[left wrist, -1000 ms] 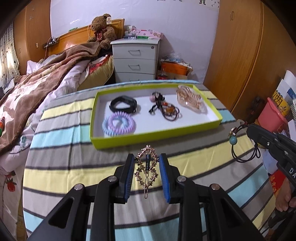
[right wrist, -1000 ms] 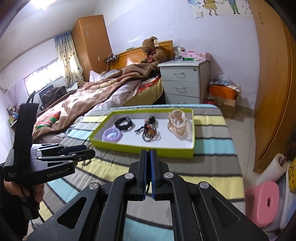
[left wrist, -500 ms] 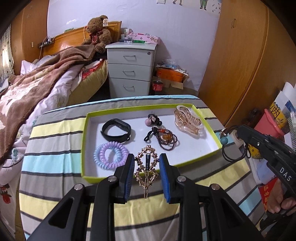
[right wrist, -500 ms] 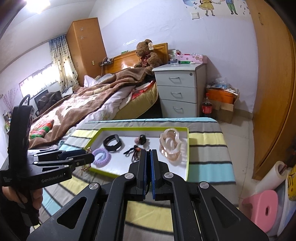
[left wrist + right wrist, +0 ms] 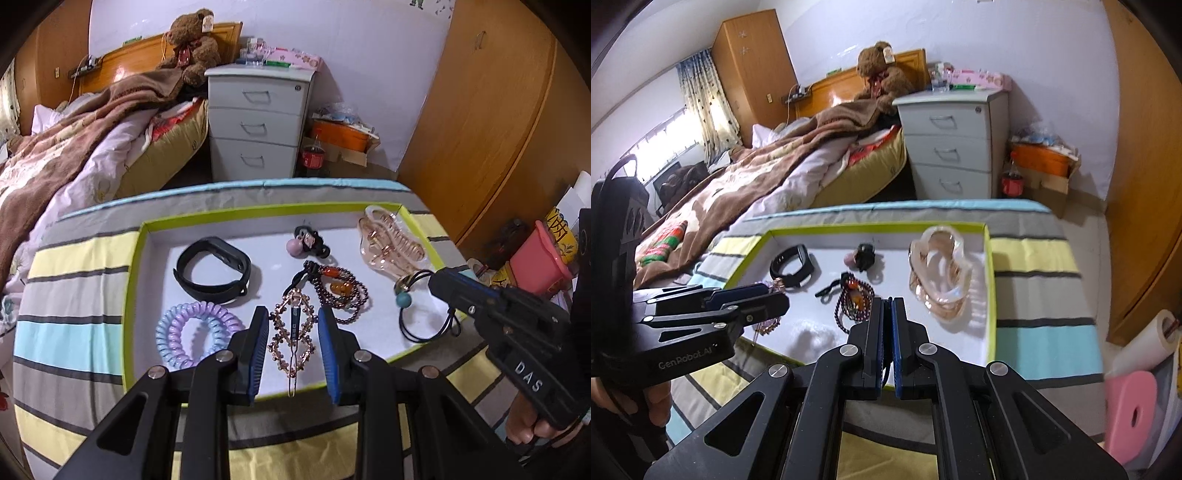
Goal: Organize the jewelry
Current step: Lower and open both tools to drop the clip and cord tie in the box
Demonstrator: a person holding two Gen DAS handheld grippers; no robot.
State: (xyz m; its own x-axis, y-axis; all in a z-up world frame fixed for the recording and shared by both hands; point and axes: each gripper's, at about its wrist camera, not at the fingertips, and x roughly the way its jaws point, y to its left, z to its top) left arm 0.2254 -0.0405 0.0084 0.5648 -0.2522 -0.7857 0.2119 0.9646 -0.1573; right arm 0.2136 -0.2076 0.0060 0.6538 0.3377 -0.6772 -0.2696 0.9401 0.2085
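A white tray with a lime-green rim (image 5: 133,280) lies on the striped table. In it are a black wristband (image 5: 212,267), a pastel coil hair tie (image 5: 192,334), a bead bracelet (image 5: 340,291), a black-and-pink hair tie (image 5: 308,243) and a clear pink claw clip (image 5: 391,242). My left gripper (image 5: 293,326) is shut on a gold ornate hair clip (image 5: 293,332), held above the tray's front part. My right gripper (image 5: 887,321) is shut on a black hair tie with beads (image 5: 417,314), hanging over the tray's right side.
A bed with a brown blanket (image 5: 74,140) stands left, a white drawer unit (image 5: 258,122) behind the table, wooden wardrobe doors (image 5: 487,110) on the right. A pink stool (image 5: 1134,410) stands on the floor at the right.
Both grippers have moved forward from in front of the tray to above it, carrying the gold clip and the black hair tie with them.
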